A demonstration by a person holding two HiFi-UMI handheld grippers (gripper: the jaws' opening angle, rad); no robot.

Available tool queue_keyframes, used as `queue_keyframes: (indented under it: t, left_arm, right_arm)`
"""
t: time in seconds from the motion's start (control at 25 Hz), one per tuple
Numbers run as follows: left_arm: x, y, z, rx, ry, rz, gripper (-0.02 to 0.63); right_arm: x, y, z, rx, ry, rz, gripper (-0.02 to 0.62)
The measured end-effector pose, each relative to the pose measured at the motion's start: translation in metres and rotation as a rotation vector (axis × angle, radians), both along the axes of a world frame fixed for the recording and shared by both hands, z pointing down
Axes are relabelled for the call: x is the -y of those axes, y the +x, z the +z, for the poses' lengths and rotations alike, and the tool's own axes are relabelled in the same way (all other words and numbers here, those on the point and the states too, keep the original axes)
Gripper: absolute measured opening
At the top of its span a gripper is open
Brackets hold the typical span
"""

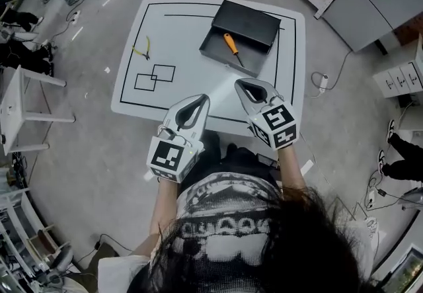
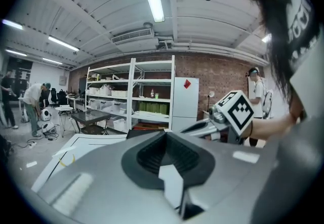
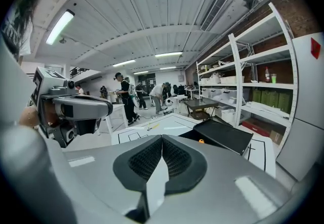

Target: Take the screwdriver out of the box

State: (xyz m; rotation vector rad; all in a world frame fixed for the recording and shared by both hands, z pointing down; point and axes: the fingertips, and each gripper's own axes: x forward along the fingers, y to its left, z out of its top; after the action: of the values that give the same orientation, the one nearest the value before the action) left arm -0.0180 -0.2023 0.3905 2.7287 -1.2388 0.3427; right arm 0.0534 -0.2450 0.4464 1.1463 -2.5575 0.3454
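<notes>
Left gripper [image 1: 205, 98] and right gripper [image 1: 238, 83]: fingers pressed together, empty. The screwdriver [image 1: 232, 47] lies in the open box [image 1: 215, 53] at the desk's [image 1: 178, 34] one o'clock. Best to spread the right fingers wide before reaching for its orange handle.

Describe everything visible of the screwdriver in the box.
The screwdriver has an orange handle and a thin dark shaft. It lies flat and diagonal on the floor of the open black box, on the far part of the table, handle toward the lid, tip toward the near side. Only the box touches it; the right gripper view shows just its orange end.
</notes>
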Motion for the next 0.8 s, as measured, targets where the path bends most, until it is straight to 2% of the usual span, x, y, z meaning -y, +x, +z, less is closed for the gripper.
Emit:
queue_keyframes:
  t: [0.56, 0.8]
  left_arm:
    - [0.091, -0.033, 0.002, 0.001, -0.004, 0.154, 0.000]
    - [0.119, -0.049, 0.007, -0.018, -0.011, 0.195, 0.000]
  right_arm:
    - [0.111, -0.010, 0.041, -0.104, -0.083, 0.164, 0.012]
    - [0.155, -0.008, 0.086, -0.206, -0.177, 0.197, 0.071]
